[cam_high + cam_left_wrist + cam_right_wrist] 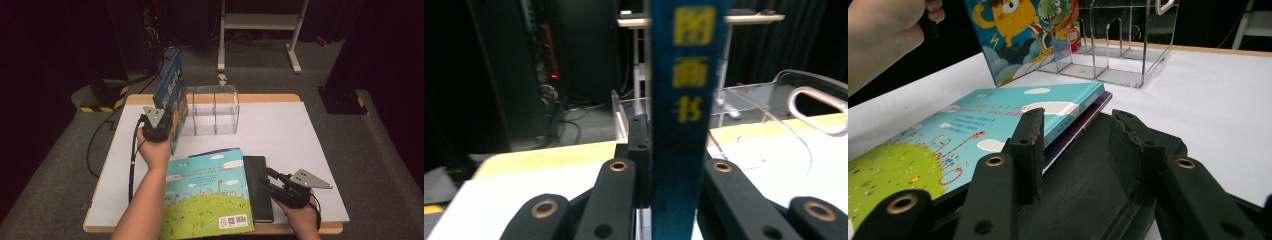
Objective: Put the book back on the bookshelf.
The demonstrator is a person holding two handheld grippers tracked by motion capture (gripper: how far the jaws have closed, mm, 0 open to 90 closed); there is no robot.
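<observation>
My left gripper (pixel 168 129) is shut on a blue picture book (pixel 171 92) and holds it upright by the spine at the left end of a clear acrylic book rack (pixel 214 111). In the left gripper view the blue spine (pixel 684 100) with yellow characters stands pinched between the jaws (pixel 676 150). A stack of books lies flat at the table's front, topped by one with a sky-and-grass cover (pixel 207 195). A black book (pixel 260 185) lies to its right. My right gripper (pixel 267 181) rests open over that black book (pixel 1083 170), its left finger against the stack's edge.
The rack's clear dividers (pixel 1128 45) stand at the back of the white table (pixel 300 140). A white metal frame (pixel 260 22) and cables sit on the floor behind. A yellow-and-black striped base (pixel 102 97) lies off the table's left corner.
</observation>
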